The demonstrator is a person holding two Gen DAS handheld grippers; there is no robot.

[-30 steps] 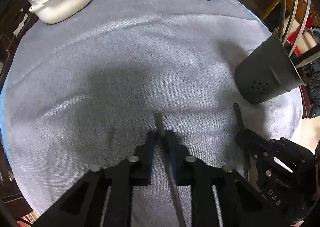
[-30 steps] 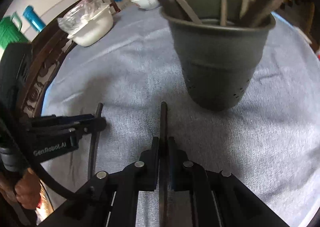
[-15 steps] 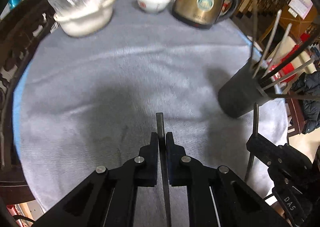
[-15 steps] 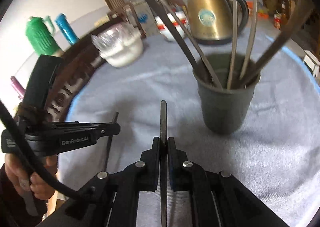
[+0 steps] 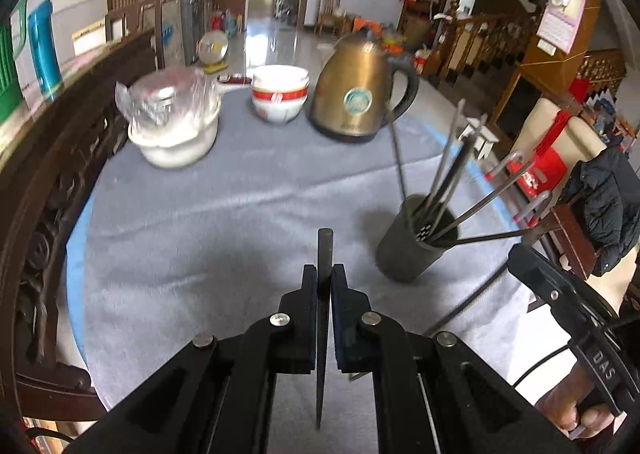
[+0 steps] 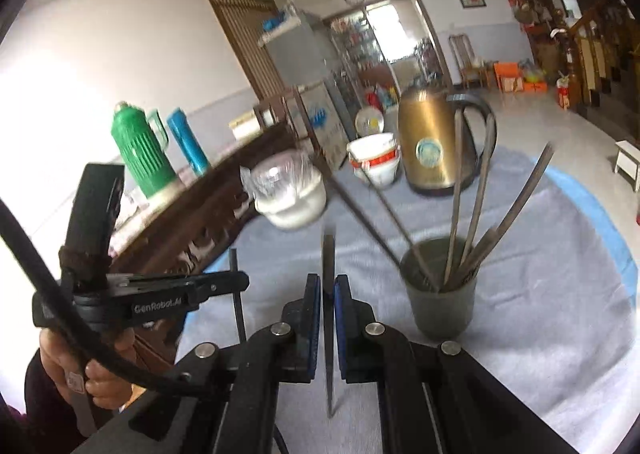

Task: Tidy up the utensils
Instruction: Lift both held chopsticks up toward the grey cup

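While each claw pinches one chopstick, the left gripper (image 6: 240, 279) reads "GenRobot.AI", the right gripper (image 5: 520, 254) "DAS".

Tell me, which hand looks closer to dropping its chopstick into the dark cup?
Probably the right. Its gripper is shut on a chopstick with the cup close ahead, just to one side. The left gripper also holds a chopstick, but sits farther from the cup.

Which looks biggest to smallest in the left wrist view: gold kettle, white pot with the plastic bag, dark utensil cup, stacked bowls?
1. Gold kettle
2. White pot with the plastic bag

The dark utensil cup and stacked bowls look alike; the cup is nearer the camera, so unranked.
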